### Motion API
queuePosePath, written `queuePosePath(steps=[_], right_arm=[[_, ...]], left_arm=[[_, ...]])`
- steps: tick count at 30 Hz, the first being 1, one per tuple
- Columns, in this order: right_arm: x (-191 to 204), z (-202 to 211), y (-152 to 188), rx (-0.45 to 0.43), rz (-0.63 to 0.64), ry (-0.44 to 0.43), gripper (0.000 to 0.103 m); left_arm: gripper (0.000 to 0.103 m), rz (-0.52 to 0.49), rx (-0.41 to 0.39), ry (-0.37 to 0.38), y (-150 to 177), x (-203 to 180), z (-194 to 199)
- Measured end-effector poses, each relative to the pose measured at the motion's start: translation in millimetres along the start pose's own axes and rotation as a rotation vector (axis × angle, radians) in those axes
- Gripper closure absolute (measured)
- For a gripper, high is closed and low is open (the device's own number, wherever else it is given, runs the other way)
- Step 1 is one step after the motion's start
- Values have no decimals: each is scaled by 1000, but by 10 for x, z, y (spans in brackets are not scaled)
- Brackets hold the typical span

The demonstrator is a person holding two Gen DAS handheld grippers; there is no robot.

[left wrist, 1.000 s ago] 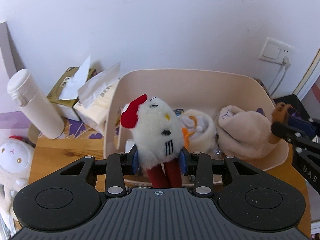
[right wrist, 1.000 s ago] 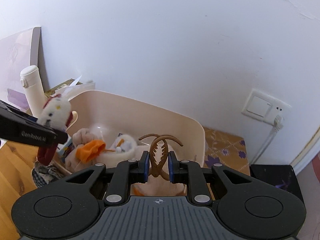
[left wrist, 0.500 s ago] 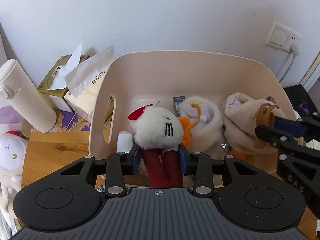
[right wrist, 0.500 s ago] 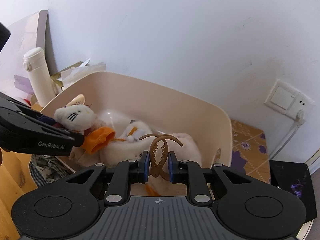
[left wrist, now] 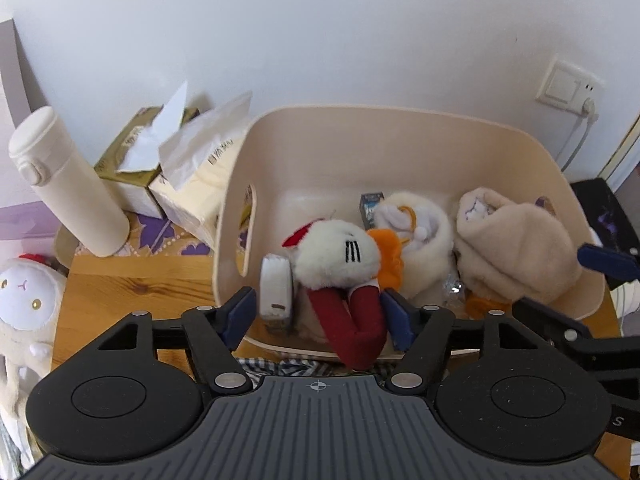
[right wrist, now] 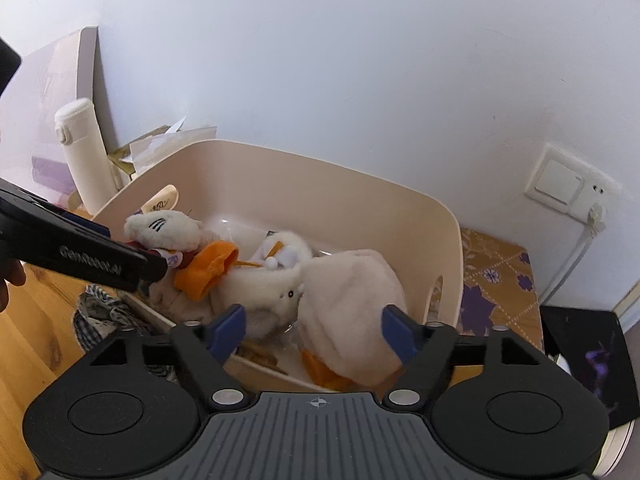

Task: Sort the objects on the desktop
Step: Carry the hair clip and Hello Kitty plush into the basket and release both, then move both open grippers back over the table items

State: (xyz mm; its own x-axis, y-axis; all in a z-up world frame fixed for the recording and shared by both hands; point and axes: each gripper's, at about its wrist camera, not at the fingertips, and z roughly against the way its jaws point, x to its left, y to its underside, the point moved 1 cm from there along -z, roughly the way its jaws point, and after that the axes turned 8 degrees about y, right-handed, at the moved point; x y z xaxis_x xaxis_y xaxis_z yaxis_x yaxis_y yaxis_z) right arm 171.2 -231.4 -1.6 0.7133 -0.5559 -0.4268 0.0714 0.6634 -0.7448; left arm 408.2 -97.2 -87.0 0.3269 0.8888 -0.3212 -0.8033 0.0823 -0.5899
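Observation:
A beige bin (left wrist: 400,128) holds several plush toys. The white chicken plush (left wrist: 336,256) lies inside it, its red legs (left wrist: 352,320) draped over the near rim. My left gripper (left wrist: 318,316) hangs over that rim with its jaws opening; the legs lie between them and the pads do not press. My right gripper (right wrist: 313,328) is over the bin's right half above a beige plush (right wrist: 352,292), its jaws opening with nothing gripped. A brown shape (right wrist: 258,354) lies low by the near wall; I cannot tell whether it is the hair clip.
A white flask (left wrist: 68,184) and two tissue packs (left wrist: 168,160) stand left of the bin on the wooden table (left wrist: 132,280). A white plush (left wrist: 24,300) sits at the far left. Checked cloth (left wrist: 280,364) lies before the bin. A wall socket (left wrist: 568,88) with its cable is at the right.
Both grippers have spread their jaws. The chicken plush dropped from the left gripper into the bin, and the brown hair clip is gone from between the right gripper's fingers.

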Motion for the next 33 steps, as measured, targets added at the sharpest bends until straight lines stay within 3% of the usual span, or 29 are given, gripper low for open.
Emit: queuePosePath(steps=[3, 8, 20, 33], right_arm=[[-3, 83, 32, -12, -31, -1, 9], [35, 248, 111, -29, -10, 7, 0], [130, 518, 409, 11, -12, 18, 0], [439, 680, 793, 78, -23, -21, 0]], left_arm=[[33, 2, -28, 8, 11, 38, 107], [24, 25, -87, -3, 56, 105, 323], [24, 25, -116, -12, 265, 296, 567], [23, -94, -8, -15, 634, 345, 451]])
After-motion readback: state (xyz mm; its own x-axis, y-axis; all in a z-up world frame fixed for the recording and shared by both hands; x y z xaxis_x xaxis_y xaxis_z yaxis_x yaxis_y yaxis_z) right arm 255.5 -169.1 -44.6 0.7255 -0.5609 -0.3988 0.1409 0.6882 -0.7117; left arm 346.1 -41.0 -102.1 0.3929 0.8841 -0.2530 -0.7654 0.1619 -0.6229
